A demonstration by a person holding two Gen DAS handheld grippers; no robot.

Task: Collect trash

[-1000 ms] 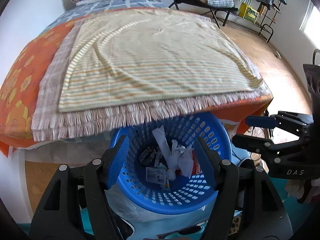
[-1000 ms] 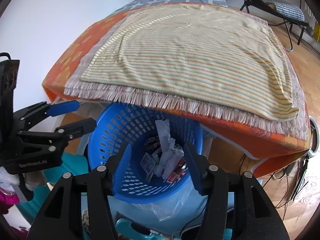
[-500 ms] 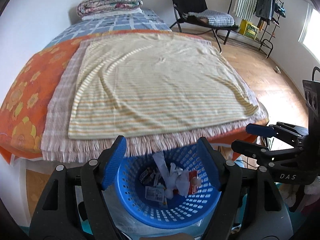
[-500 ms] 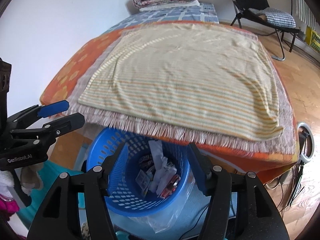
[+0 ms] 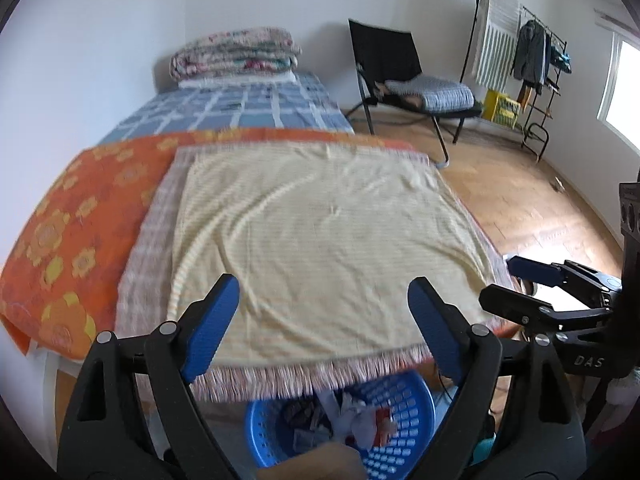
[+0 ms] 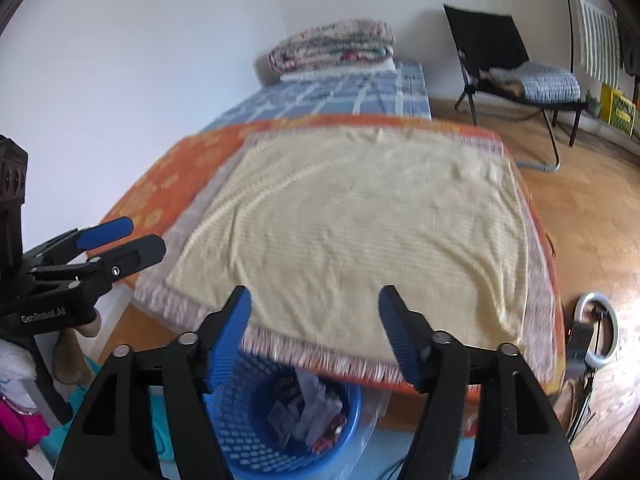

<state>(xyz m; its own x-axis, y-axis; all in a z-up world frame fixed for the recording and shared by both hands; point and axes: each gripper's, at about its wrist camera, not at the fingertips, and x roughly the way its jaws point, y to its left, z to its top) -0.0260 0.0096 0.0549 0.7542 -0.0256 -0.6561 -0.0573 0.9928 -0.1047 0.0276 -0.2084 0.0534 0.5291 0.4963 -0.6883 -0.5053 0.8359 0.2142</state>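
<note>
L hand-held gripper (image 5: 323, 326): jaws spread wide & opening, nothing between; hangs over bed's near edge.
R hand-held gripper (image 6: 314, 334): same, spread & opening, empty, alongside L.
Trash (image 6: 310, 414): paper scraps + wrappers lying in blue basket (image 6: 256, 440) on floor, tucked partly under fringed edge of bed.
Bed top: striped cream blanket (image 5: 320, 240) over orange flowered cover (image 5: 64, 240); no loose trash visible on it from either view.
Step in hand (judged): drop looks done; next is scan for more litter. Looks near the end of the task, unless more lies out of view.
How to do well: hold both grippers wide, sweep view slowly over bed, then wood floor (image 5: 520, 200) toward chair (image 5: 400, 76); steady up before choosing a target, as frames are smeared.
Hidden/unclear: basket's far rim under fringe; floor under bed unseen; clear bag under basket (image 6: 372, 412) only partly shows; small bit on floor by far wall (image 5: 557, 182), can't tell if trash; brownish blob at bottom edge, L view, can't tell what it is.
</note>
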